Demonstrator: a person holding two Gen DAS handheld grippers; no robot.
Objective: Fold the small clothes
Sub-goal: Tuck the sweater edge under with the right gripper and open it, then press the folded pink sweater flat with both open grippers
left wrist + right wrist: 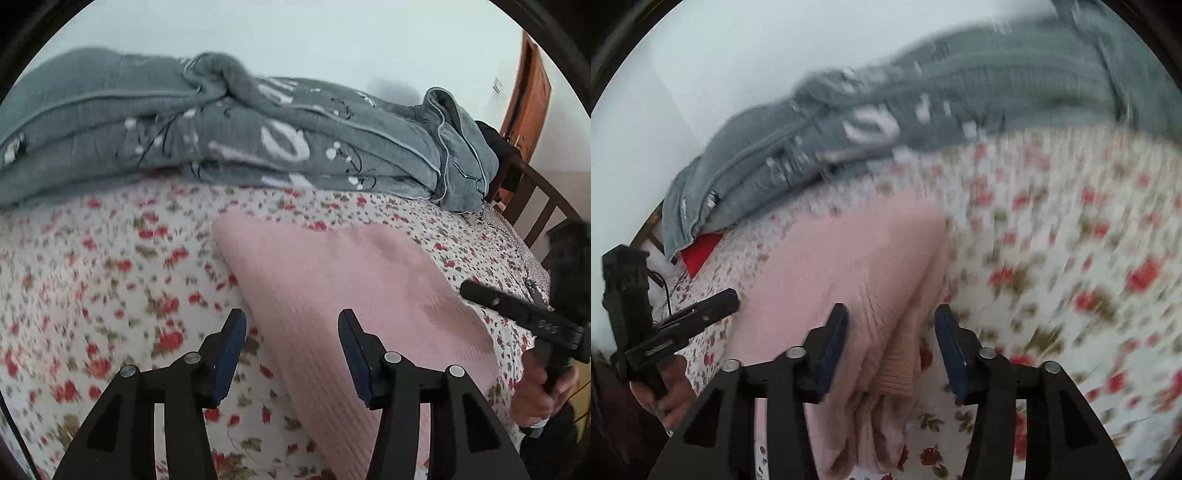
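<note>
Pink knitwear, a small ribbed sweater [332, 295], lies folded on the flowered bedsheet [92, 277], in front of a heaped grey blanket [221, 129] at the far side of the bed. The left claw [291, 354] hangs above the sweater's near left edge with its jaws spread and nothing between the pads. The right claw [892, 350] hovers over the ribbed cuff or hem at the sweater's near right side, likewise spread and not pinching; the cloth shows between the fingers but lies below them. Each claw shows in the other's view, held in a hand [543, 391] at the edge of the bed.

As a guess, the knit is light, soft and floppy: it will sag and stretch when lifted by one point, and its layers can slide apart. The firmer ribbed band [897, 369] and the folded edges look like the best places to grip, taking all layers at once, with both claws lifting together so the fold stays square. Blur in the right view hides finer creases.
</note>
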